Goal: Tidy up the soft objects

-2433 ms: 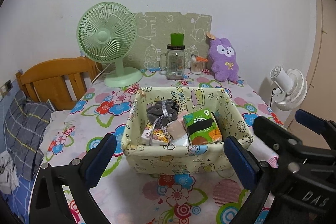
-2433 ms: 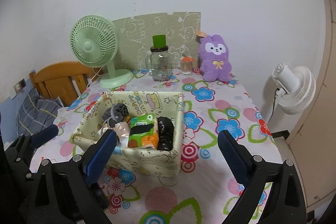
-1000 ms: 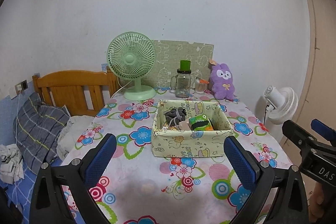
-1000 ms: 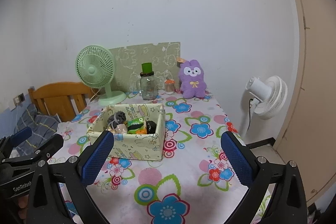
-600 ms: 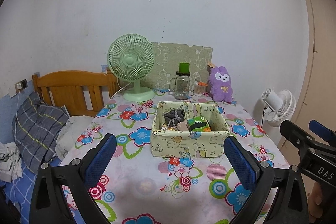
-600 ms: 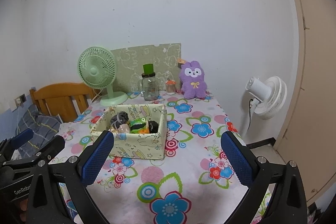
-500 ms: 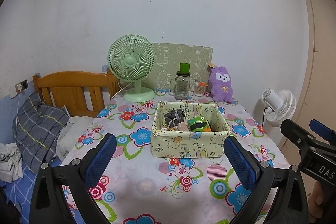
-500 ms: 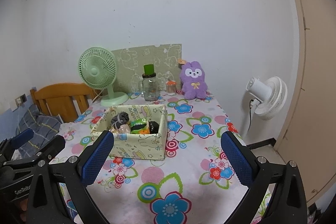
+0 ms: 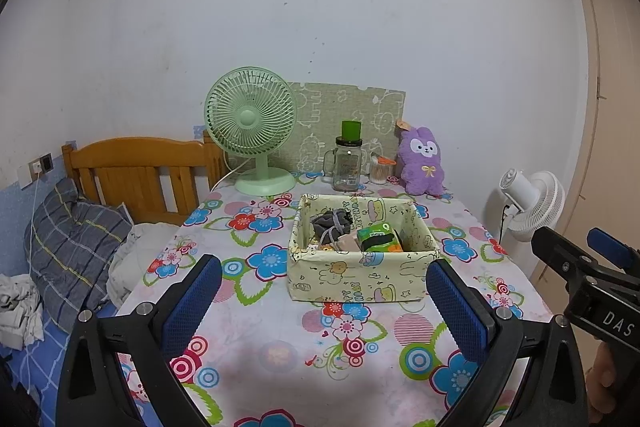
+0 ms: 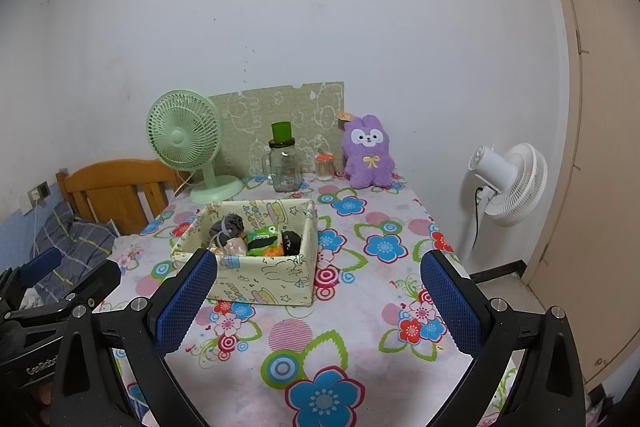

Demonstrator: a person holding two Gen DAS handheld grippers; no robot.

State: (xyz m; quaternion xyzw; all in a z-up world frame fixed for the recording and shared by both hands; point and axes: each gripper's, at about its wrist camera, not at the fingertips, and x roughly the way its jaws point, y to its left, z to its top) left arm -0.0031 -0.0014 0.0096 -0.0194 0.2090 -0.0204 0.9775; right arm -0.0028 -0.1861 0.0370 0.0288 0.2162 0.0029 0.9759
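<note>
Several soft things lie inside the fabric box [image 9: 362,273] at the middle of the tabletop [image 9: 256,327]: a grey pouch [image 9: 330,221] at the far left, a beige piece [image 9: 347,243] nearer, a green packet [image 9: 378,237] in the middle and a black bundle [image 10: 291,242] at the right. A purple plush rabbit [image 9: 423,163] stands at the far edge, well apart from the box, beside a small cup [image 9: 379,171], a glass jar [image 9: 347,167] and a green fan [image 9: 252,127]. A white fan [image 10: 508,183] stands right of the tabletop. The left gripper [image 9: 324,303] and the right gripper [image 10: 316,303] hover at the near edge, both jaws wide open and holding nothing.
</note>
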